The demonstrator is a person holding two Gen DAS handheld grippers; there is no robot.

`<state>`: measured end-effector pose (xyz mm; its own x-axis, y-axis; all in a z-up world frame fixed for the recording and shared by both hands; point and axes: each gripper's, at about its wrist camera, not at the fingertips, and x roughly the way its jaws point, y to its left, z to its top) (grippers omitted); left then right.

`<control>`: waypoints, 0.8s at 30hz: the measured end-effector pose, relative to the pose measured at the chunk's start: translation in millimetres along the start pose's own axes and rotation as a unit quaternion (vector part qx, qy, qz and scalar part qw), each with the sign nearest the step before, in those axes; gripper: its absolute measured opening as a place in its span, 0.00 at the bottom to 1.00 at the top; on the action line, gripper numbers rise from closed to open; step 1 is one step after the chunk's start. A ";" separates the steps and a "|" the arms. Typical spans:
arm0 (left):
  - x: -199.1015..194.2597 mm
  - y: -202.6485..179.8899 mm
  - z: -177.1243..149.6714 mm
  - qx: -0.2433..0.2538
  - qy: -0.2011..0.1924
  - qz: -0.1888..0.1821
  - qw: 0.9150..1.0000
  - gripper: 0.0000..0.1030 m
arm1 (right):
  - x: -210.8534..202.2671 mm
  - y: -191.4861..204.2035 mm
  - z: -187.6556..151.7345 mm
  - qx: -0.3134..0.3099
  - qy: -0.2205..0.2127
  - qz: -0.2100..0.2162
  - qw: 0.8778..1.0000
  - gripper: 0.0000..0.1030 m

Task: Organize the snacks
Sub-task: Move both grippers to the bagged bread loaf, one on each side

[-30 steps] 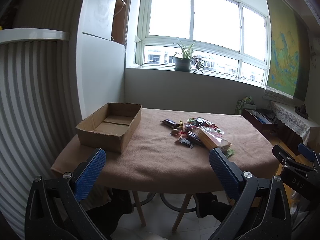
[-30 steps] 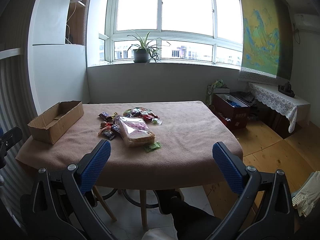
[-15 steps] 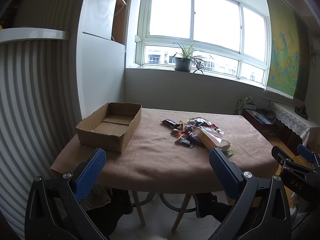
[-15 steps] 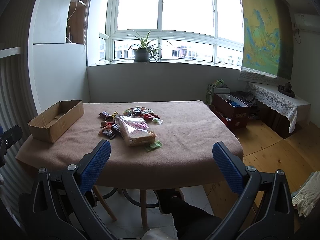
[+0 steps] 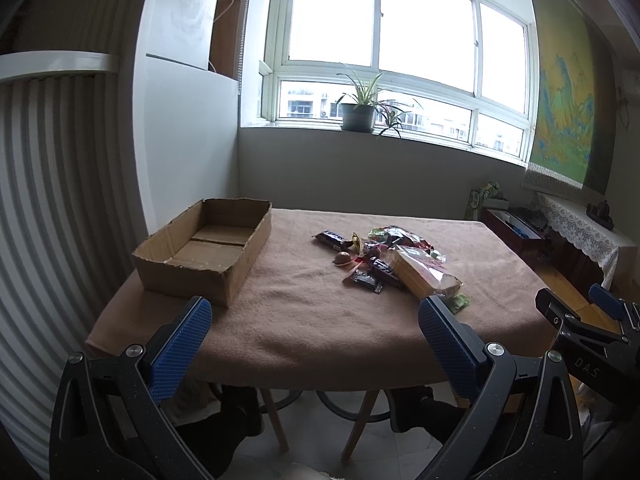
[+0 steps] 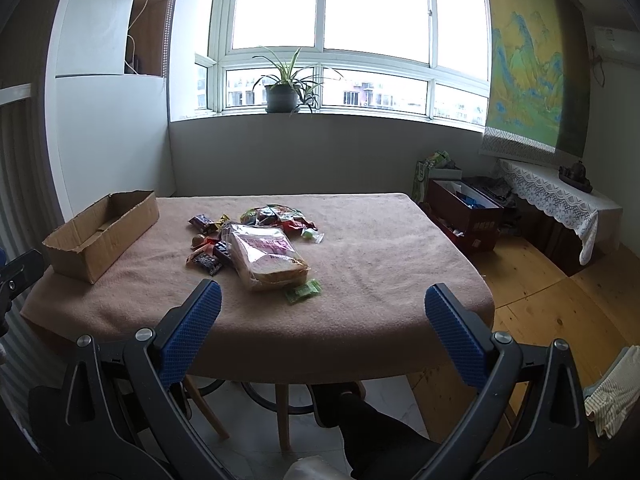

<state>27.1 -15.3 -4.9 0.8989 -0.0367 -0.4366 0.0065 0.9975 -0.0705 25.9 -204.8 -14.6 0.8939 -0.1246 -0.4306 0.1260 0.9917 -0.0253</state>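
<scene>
1. Left wrist view: table [image 5: 304, 320] under a tan cloth fills the middle of the room, near edge just ahead of both tools. Compared with a second ago almost nothing has shifted; framing is nearly the same.
2. Box [image 5: 208, 248], open-topped cardboard, sits on the table's left part. Nothing visible inside. Well apart from the snack pile.
3. Snacks [image 6: 256, 240] lie in one loose heap near table centre, none in the box. Task reads as not yet started.
4. Bread bag [image 6: 266, 256], clear wrap with pink print, is the biggest item, at the near side of the heap, touching the dark wrappers to its left.
5. Red-green bag [image 6: 280, 216] behind it, far side of the heap.
6. Dark bars [image 5: 368, 278] at the heap's near left; another dark bar [image 5: 330, 239] at the far left, nearest the box.
7. Green packet [image 6: 303, 291] lies just beside the bread's near end; a small round brown piece [image 5: 343, 258] is among the wrappers.
8. Left gripper [image 5: 314, 330]: jaws wide apart, nothing between, short of the table edge, roughly between box and heap.
9. Right gripper [image 6: 320, 322]: jaws wide apart, empty, facing the heap's right side.
10. Judgement: the near-standstill suggests a pause before the first reach; the bread bag looks the likeliest opener, though soft and easily crushed.
</scene>
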 end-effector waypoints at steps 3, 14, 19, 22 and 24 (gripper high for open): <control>11.1 2.5 1.5 -0.005 0.007 0.001 1.000 1.00 | 15.0 -0.2 0.3 -0.004 0.008 0.007 1.000 1.00; 60.7 1.0 -0.3 -0.007 0.045 -0.012 0.999 0.99 | 87.4 -22.1 1.7 -0.016 0.060 0.064 0.996 1.00; 86.6 -10.6 2.4 -0.002 0.063 -0.028 0.998 0.99 | 127.3 -37.5 11.3 0.015 0.100 0.123 0.987 1.00; 105.1 -19.6 5.4 0.001 0.077 -0.041 0.996 0.99 | 149.8 -41.6 16.5 0.024 0.120 0.147 0.982 1.00; 114.9 -27.3 6.7 0.009 0.082 -0.043 0.996 0.99 | 163.6 -42.4 20.1 0.024 0.130 0.157 0.979 1.00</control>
<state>133.2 -46.3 -47.2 0.8107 -0.1293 -0.5710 0.0890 0.9912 -0.0980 175.3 -267.9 -65.9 0.7533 0.2044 -0.6251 -0.1114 0.9764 0.1850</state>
